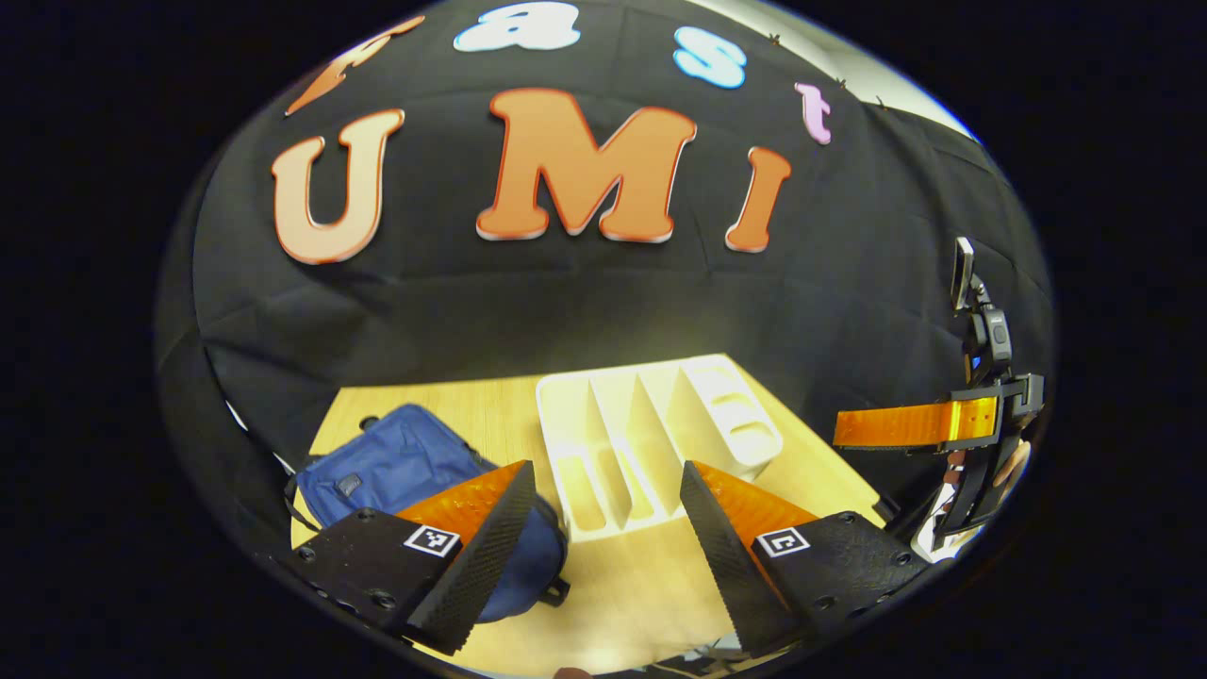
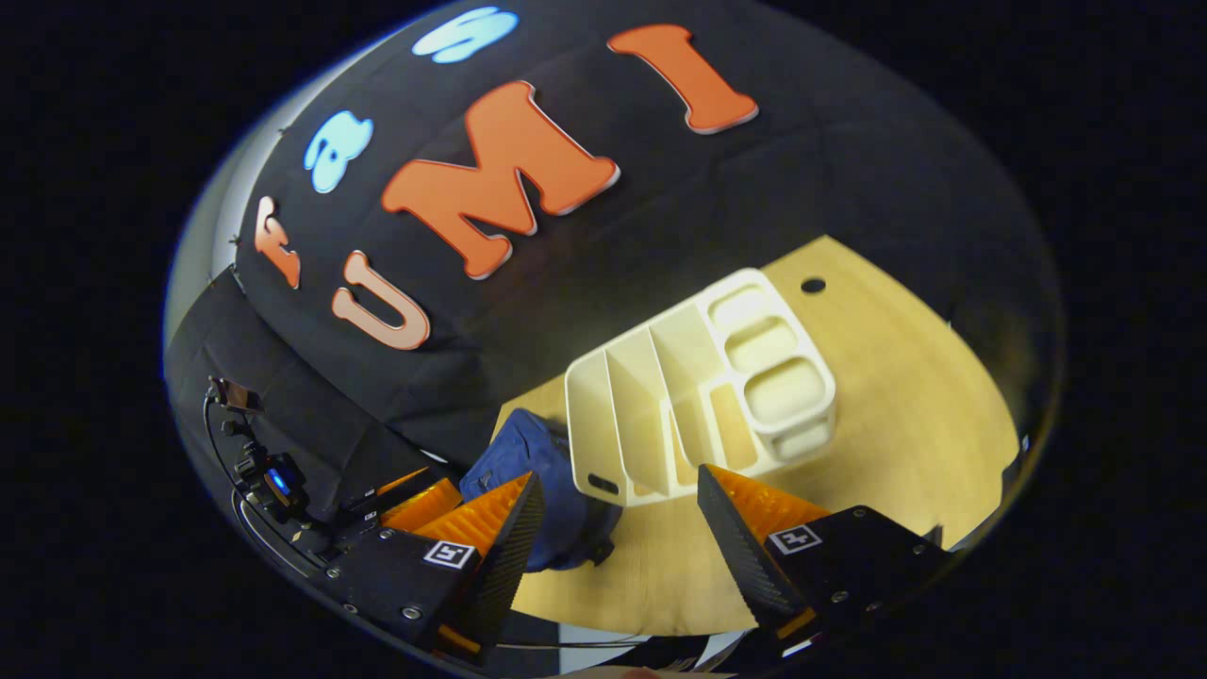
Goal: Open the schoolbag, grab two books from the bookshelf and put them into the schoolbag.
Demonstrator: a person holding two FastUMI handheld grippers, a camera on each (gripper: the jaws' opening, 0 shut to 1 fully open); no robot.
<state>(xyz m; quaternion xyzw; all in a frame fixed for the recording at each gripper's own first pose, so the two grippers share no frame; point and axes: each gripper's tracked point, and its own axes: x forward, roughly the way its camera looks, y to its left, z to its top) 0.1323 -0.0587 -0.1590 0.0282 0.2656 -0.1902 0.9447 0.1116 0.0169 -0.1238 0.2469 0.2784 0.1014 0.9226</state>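
A blue schoolbag lies on the wooden table, left of a white bookshelf whose slots hold no books. My left gripper hovers above the table's near edge, open, with nothing between its fingers. At the far right of the left gripper view the right gripper hangs in the air, held by a hand. In the right gripper view the schoolbag sits left of the bookshelf, and my right gripper is open and holds nothing, above the table's front.
The table has bare wood right of the bookshelf, with a small round hole near its far corner. Black cloth walls close the back and sides. A device with a blue light and cables stands at the left in the right gripper view.
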